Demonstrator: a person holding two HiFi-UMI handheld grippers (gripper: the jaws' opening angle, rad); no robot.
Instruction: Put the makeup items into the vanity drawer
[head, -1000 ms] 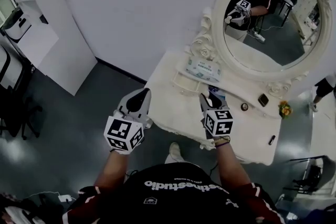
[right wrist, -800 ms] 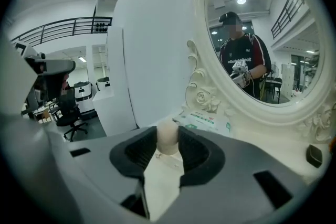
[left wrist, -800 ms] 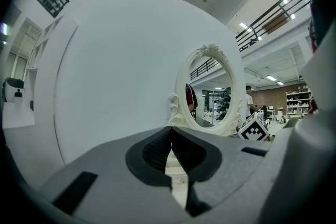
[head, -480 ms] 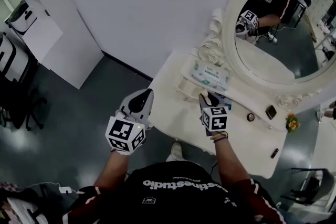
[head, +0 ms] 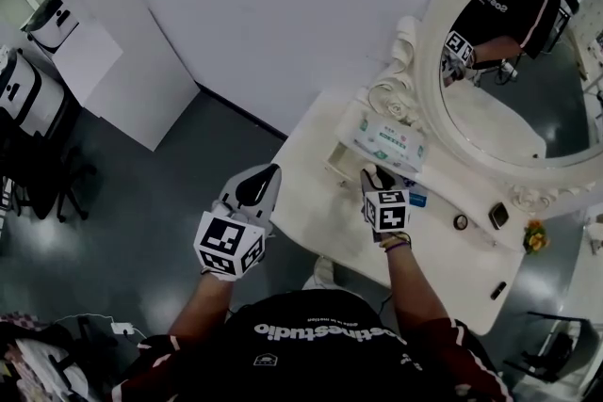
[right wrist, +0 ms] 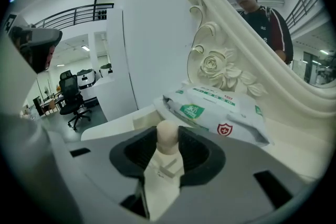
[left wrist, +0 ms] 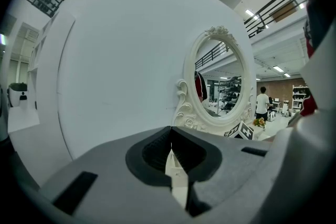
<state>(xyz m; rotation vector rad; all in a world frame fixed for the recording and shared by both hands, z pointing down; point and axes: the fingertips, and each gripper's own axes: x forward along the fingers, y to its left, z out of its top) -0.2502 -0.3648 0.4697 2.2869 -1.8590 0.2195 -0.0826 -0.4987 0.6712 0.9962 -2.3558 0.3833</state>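
Right gripper view has the right gripper clamped on a beige makeup tube with a rounded cap, held over the white vanity near a pack of wet wipes. The left gripper hangs just off the vanity's edge, jaws pressed together, nothing in them.

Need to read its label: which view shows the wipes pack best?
The right gripper view: the wipes pack lies close ahead, with its green patch and red shield badge plain to see. The head view shows it only small, from above, at the foot of the mirror. The left gripper view does not show it.
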